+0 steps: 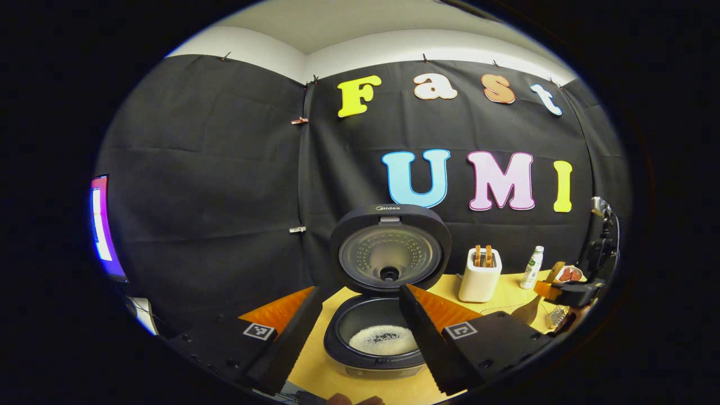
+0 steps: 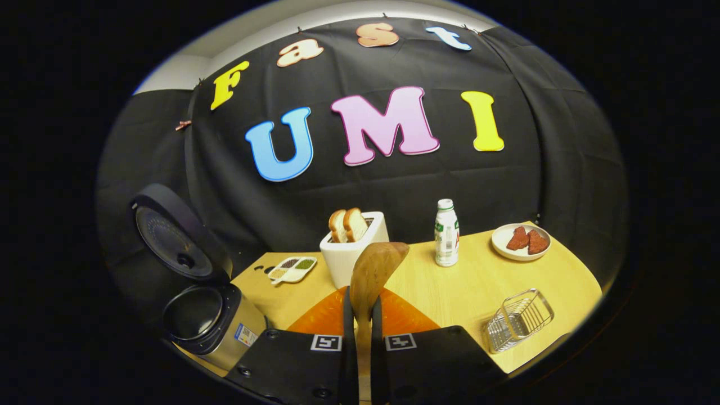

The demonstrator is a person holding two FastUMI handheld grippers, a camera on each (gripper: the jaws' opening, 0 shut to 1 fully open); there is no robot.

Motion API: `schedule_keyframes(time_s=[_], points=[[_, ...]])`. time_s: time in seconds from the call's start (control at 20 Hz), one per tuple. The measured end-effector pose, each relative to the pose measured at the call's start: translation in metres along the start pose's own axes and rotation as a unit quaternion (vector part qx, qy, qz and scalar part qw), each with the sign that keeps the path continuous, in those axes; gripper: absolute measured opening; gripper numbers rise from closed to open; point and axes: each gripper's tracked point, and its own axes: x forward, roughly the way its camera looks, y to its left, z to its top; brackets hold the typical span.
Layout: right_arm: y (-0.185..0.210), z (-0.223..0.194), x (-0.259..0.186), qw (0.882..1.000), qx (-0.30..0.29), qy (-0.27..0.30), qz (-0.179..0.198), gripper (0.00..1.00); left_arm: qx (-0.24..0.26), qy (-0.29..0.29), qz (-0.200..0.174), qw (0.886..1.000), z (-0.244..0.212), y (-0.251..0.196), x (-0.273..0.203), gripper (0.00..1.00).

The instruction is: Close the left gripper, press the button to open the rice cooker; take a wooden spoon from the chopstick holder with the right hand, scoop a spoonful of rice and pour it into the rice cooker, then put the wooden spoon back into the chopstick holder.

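We see the dark round rice cooker (image 1: 376,337) lid up, white rice inside, w/ left gripper (image 1: 355,329) spread wide above it. Right gripper (image 2: 360,315) clamps the brown wooden spoon (image 2: 374,273) over the yellow wooden tabletop (image 2: 467,287).

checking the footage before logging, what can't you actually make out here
- Wooden spoon handle: right gripper view, hidden between the right gripper's fingers.
- Rice cooker pot contents: right gripper view, too dark and angled.
- Divided tray contents: right gripper view, too small.
- Rice cooker button: left gripper view, cut off behind the left gripper.
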Motion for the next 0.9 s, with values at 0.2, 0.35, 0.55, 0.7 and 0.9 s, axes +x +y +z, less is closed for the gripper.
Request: schedule_keyframes(time_s=[0.2,0.35,0.55,0.7,0.9], points=[[0.008,-0.039,0.012,0.999,-0.009,0.029,-0.019,0.13,0.004,0.0,-0.008,1.0,-0.004,0.01,0.007,0.94],[0.021,-0.044,0.015,0.999,-0.028,0.023,-0.022,0.13,0.011,0.005,-0.01,1.0,-0.012,0.017,0.013,0.94],[0.044,-0.054,0.008,0.999,0.004,0.04,-0.012,0.13,0.006,0.014,-0.011,1.0,-0.022,0.026,0.018,0.94],[0.052,-0.056,0.003,0.997,0.052,0.049,-0.011,0.13,0.01,0.011,-0.016,1.0,-0.021,0.026,0.021,0.94],[0.048,-0.057,0.0,0.989,0.137,0.058,-0.015,0.13,0.01,0.01,-0.021,1.0,-0.022,0.025,0.021,0.94]])
